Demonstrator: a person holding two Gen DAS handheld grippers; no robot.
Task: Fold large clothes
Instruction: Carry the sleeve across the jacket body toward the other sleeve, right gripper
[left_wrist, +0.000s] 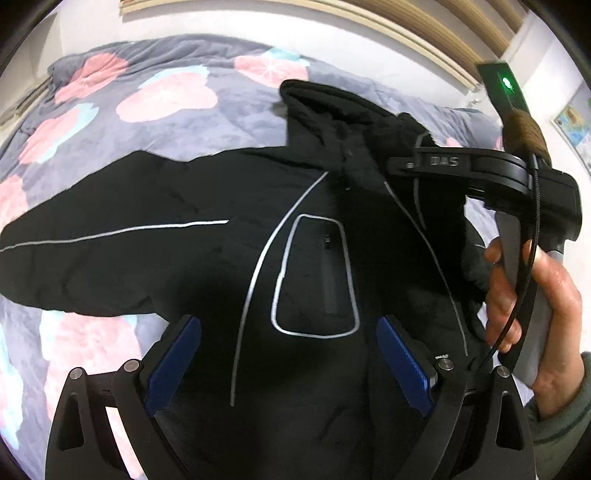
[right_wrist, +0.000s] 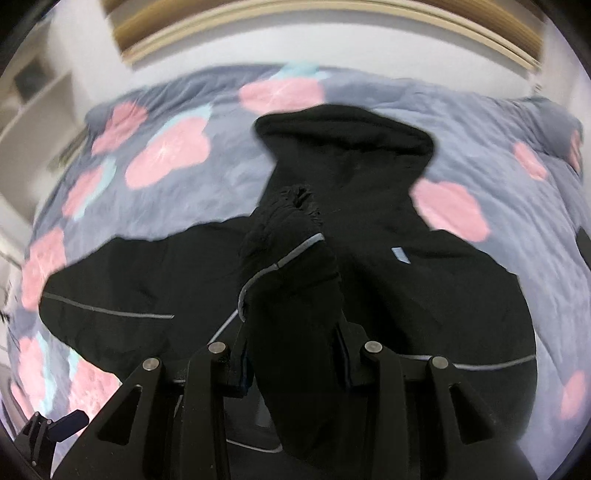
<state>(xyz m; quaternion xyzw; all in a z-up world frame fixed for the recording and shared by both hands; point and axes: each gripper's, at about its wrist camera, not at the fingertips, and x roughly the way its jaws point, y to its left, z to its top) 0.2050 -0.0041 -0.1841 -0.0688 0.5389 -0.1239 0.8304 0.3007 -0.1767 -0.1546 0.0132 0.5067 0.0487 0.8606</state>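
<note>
A black jacket (left_wrist: 184, 258) with grey piping and an outlined chest pocket (left_wrist: 314, 277) lies spread on the bed, hood (left_wrist: 325, 107) at the far side. My left gripper (left_wrist: 288, 325) hovers over the chest with its blue pads (left_wrist: 173, 365) wide apart and nothing between them. My right gripper (left_wrist: 399, 166), held by a hand (left_wrist: 535, 295), is over the jacket's right shoulder. In the right wrist view my right gripper (right_wrist: 291, 343) is shut on a bunched sleeve (right_wrist: 291, 277) of the jacket (right_wrist: 443, 295), cuff end sticking up. The left sleeve (left_wrist: 92, 236) lies stretched out flat.
A grey-blue quilt (left_wrist: 166, 110) with pink blotches covers the bed (right_wrist: 166, 158). Behind it are a white wall and a wooden frame (right_wrist: 295, 22). Shelves (right_wrist: 33, 99) stand at the far left. The left gripper (right_wrist: 55, 428) shows at the bottom left of the right wrist view.
</note>
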